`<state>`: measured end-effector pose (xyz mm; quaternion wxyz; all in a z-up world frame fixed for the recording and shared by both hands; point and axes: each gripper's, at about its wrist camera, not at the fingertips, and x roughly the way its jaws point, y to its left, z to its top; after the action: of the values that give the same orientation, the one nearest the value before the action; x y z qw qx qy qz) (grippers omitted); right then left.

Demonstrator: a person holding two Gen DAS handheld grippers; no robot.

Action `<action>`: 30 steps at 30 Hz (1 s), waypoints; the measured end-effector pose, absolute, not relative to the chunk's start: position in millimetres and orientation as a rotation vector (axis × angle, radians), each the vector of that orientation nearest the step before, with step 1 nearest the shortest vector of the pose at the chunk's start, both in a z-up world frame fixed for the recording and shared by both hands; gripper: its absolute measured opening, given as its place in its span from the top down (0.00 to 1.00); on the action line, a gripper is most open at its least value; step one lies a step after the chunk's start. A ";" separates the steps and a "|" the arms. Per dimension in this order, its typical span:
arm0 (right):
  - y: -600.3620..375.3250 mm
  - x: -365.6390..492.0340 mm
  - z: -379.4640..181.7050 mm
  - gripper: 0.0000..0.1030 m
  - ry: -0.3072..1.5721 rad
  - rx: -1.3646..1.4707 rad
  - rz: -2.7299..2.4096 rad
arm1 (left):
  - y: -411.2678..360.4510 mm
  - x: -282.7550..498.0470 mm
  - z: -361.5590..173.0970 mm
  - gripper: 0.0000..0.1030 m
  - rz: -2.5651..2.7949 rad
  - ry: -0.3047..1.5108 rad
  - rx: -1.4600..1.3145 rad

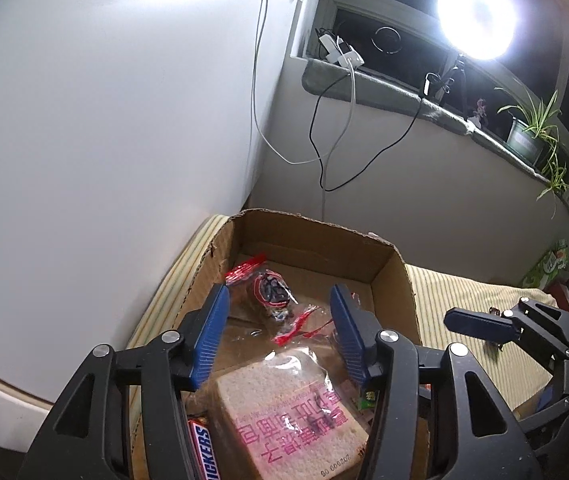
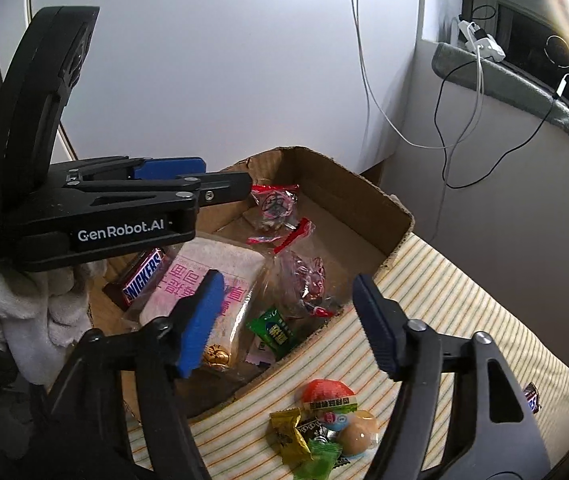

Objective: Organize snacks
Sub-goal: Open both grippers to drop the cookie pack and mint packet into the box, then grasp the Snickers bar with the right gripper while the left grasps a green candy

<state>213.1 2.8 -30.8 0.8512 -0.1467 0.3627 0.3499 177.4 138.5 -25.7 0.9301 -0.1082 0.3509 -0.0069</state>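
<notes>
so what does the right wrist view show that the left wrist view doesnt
Only the right wrist view shows the loose candies on the striped cloth, outside the box, and the green packet inside it. Only the left wrist view shows the ring light and potted plant on the sill. Both show the cardboard box, wrapped bread, Snickers bar and both open grippers: left gripper, right gripper.
</notes>
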 end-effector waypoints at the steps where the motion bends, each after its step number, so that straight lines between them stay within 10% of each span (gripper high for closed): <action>1: 0.5 212.8 -30.3 0.31 0.763 -0.305 0.732 | 138.4 176.8 -25.0 0.50 -0.013 0.717 -0.222; 30: -167.4 211.2 -13.8 0.21 0.771 -0.172 0.448 | 66.9 132.7 -3.8 0.50 -0.162 0.690 -0.219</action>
<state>211.2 -167.4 -13.8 0.8987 -0.0830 0.3723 0.2163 132.7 66.9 -3.8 0.9321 -0.1069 0.3369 -0.0793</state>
